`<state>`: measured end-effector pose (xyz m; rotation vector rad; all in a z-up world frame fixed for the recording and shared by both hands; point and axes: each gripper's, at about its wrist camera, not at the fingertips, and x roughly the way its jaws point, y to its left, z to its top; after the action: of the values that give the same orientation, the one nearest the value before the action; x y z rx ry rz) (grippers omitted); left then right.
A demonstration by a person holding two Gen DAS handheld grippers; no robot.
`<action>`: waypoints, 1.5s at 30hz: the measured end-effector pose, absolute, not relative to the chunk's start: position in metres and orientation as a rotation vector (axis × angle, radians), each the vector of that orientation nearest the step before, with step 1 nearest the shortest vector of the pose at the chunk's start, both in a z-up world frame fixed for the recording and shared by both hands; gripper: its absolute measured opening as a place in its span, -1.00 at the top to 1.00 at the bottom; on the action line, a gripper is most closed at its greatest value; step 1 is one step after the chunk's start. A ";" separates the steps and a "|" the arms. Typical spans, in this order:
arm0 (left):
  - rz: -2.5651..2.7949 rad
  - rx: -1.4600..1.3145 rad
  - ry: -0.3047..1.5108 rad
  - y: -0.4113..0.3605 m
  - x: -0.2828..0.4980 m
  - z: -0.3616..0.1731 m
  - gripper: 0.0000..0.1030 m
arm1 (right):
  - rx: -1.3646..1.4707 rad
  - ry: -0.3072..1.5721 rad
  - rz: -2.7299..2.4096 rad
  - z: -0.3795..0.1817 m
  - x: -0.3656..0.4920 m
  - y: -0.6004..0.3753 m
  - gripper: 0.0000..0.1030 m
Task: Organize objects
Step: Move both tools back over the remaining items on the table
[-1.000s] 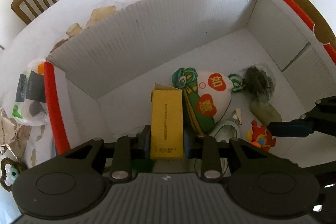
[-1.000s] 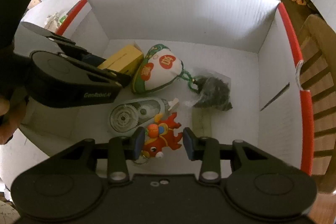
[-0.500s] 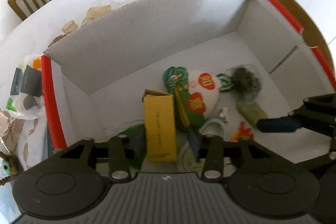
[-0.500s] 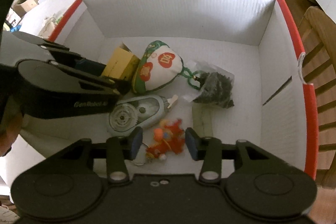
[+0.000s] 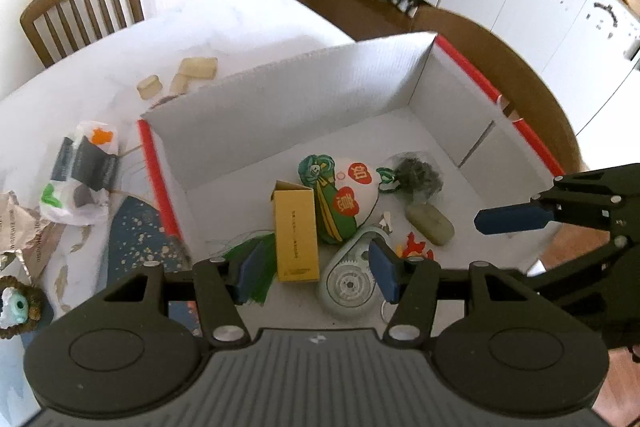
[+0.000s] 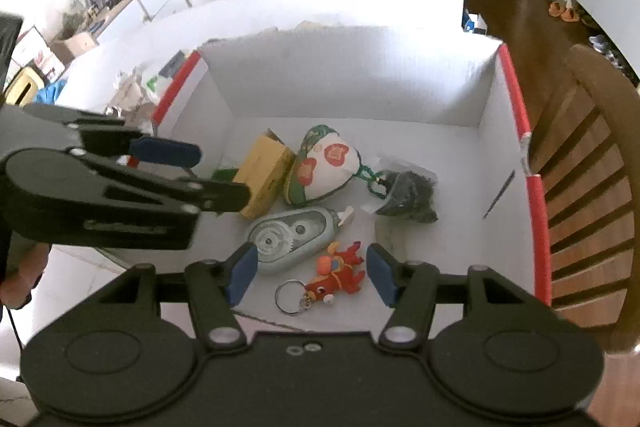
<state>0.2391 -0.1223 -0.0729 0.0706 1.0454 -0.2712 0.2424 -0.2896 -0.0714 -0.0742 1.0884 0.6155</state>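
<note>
We are holding the left gripper above the near edge of the white box, its fingers spread wide and gripping nothing. The yellow carton is lying flat on the box floor, seen in the gap between them and untouched. We are holding the right gripper over the same box with its fingers released too, and the red keychain toy is lying loose on the floor below them with its ring beside it.

Everything inside is sitting close together. The pouch is touching the carton's right side, with the tape dispenser just in front of it. A dark bag is resting beside the pouch, and a pale green bar is lying near the bag. Green tassel threads are showing at the carton's left, partly behind a finger.

The box is standing on the table. Outside its left wall, a plastic packet and a few tan blocks are lying on the cloth.
</note>
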 end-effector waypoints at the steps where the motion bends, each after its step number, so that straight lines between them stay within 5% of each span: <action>1: -0.274 0.069 1.036 -0.122 0.238 -0.071 -0.10 | -0.065 1.081 0.612 -0.067 0.241 -0.291 -0.15; 12: -0.310 0.031 0.939 -0.076 0.212 -0.045 -0.12 | 0.001 0.993 0.560 -0.037 0.220 -0.276 -0.31; 15: -0.310 0.015 0.915 -0.057 0.204 -0.040 -0.35 | 0.023 0.977 0.566 -0.032 0.212 -0.263 -0.36; 27: -0.260 -0.010 0.863 0.031 0.179 -0.033 -0.53 | 0.034 0.922 0.625 -0.014 0.188 -0.188 -0.77; 45: -0.149 -0.070 0.821 0.159 0.154 -0.062 -0.64 | 0.014 0.982 0.663 -0.023 0.184 -0.062 -0.81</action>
<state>0.1541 0.1593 -0.0618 -0.0701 0.8207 -0.1487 0.1837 -0.0620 -0.0230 0.0137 0.9818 0.6626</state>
